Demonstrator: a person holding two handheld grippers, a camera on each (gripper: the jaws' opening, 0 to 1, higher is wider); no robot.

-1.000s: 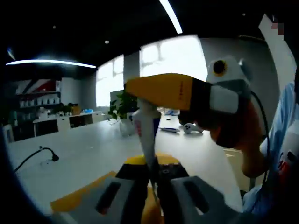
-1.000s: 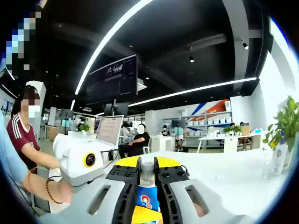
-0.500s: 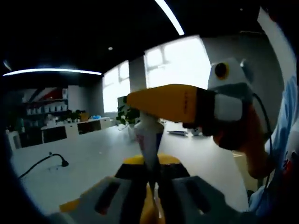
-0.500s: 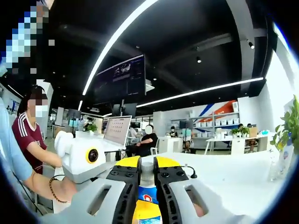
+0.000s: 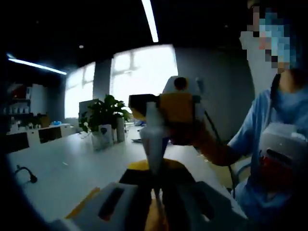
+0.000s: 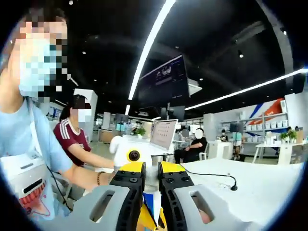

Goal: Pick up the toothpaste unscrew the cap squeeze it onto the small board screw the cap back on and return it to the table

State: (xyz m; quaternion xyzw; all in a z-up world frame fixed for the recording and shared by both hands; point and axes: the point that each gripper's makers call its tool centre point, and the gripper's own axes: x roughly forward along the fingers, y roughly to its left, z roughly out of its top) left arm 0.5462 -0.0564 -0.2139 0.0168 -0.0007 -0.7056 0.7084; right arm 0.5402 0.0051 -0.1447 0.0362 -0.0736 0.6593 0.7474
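Above the long white table, the toothpaste is pinched by its flat end in the closed left gripper while its cap is squeezed in the closed right gripper right ahead, so the soft tube could be twisted or dropped if turned hard.
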